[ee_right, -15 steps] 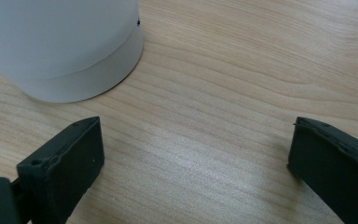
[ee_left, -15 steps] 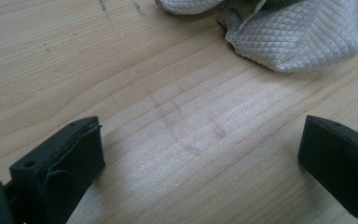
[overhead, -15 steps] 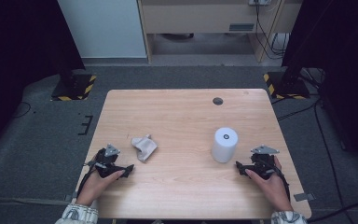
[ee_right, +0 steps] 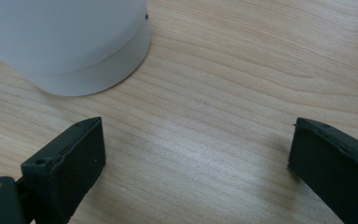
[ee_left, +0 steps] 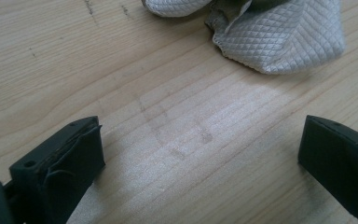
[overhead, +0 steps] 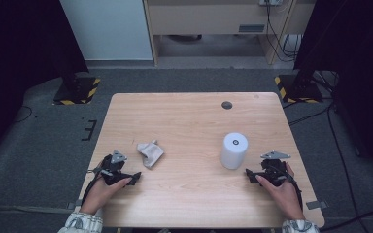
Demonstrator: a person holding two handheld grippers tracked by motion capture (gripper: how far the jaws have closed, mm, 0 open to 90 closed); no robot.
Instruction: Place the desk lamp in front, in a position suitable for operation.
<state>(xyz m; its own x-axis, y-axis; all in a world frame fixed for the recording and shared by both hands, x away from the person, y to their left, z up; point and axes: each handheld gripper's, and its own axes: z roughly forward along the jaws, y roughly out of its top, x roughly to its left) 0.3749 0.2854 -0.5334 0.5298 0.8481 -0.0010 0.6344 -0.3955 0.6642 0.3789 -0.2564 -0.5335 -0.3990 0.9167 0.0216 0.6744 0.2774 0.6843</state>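
Jaws of both the left gripper (overhead: 135, 176) and the right gripper (overhead: 248, 175) stand wide apart, holding nothing. Just left of the white cylinder (overhead: 234, 150) lies the crumpled grey cloth (overhead: 150, 152) on the surface (overhead: 189, 121); it looks soft and light, best pinched at a raised fold. That smooth, rigid cylinder needs gripping around its sides. Quilted weave shows in the left gripper view, both things' spacing in the high view.
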